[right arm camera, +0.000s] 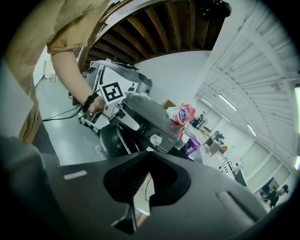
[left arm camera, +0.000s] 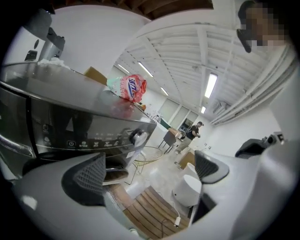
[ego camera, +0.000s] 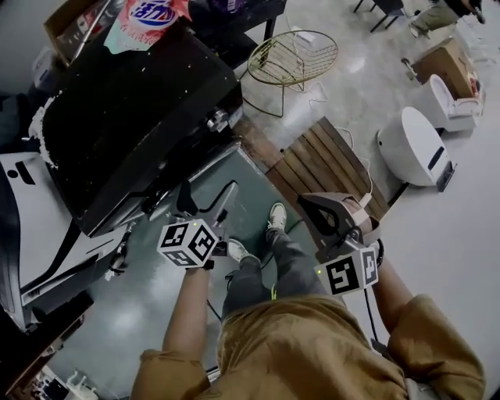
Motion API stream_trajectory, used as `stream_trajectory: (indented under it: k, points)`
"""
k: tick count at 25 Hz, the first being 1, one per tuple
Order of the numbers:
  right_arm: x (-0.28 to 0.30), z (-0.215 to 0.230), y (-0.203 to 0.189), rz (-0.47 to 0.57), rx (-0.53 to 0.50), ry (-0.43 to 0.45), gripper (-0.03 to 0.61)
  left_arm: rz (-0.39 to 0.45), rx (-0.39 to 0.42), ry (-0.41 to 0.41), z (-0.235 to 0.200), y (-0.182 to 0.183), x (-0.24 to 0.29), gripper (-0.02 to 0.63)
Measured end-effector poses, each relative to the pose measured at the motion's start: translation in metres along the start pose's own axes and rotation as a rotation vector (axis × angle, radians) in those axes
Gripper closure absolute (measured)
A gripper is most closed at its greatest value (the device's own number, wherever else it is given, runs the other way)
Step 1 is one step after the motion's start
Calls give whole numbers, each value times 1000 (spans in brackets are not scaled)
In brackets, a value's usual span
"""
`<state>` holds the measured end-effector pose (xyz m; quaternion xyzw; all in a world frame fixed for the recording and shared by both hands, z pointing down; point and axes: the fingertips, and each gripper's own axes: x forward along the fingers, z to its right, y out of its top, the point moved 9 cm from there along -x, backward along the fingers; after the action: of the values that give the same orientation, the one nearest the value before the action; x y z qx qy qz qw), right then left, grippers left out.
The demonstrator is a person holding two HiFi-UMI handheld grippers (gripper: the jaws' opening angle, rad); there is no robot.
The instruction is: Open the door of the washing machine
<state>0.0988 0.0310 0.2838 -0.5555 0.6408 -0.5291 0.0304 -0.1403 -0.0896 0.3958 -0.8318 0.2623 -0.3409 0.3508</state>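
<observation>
The dark washing machine (ego camera: 133, 101) stands at the upper left of the head view, with its silver knob (ego camera: 215, 121) at the front corner. My left gripper (ego camera: 207, 195) is open just in front of the machine's face, nothing between its fingers. In the left gripper view the control panel (left arm camera: 84, 136) and knob (left arm camera: 138, 137) sit close behind the left pad (left arm camera: 89, 176). My right gripper (ego camera: 310, 205) hangs shut and empty, farther right, over the wooden slats. The right gripper view shows the round dark door (right arm camera: 112, 140) below the knob (right arm camera: 155, 139); whether it is ajar I cannot tell.
A pink detergent bag (ego camera: 152, 16) lies on the machine's top. A gold wire table (ego camera: 293, 58), a slatted wooden platform (ego camera: 328, 168), a white rounded unit (ego camera: 414, 148) and a cardboard box (ego camera: 445, 62) stand to the right. A purple container (right arm camera: 191, 146) sits beyond the machine.
</observation>
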Motion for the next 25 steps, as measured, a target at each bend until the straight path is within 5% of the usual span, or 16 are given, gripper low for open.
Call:
stream_trajectory:
  k: [10,18,21,25]
  points:
    - [-27,-56,-4,-63,81,-118,574,-154,197,-22,-24,-27,46,-6]
    - [-42,-58,-30,-68,129,-127,574,-322,422,97,-28,-52,95,-3]
    - [-45,-49,-43,-58,141,-125,574,-412,566,156,-21,-56,118,3]
    - [-47,-39,-60,-53,168,-127,574,-558,933,198,-11,-71,152,105]
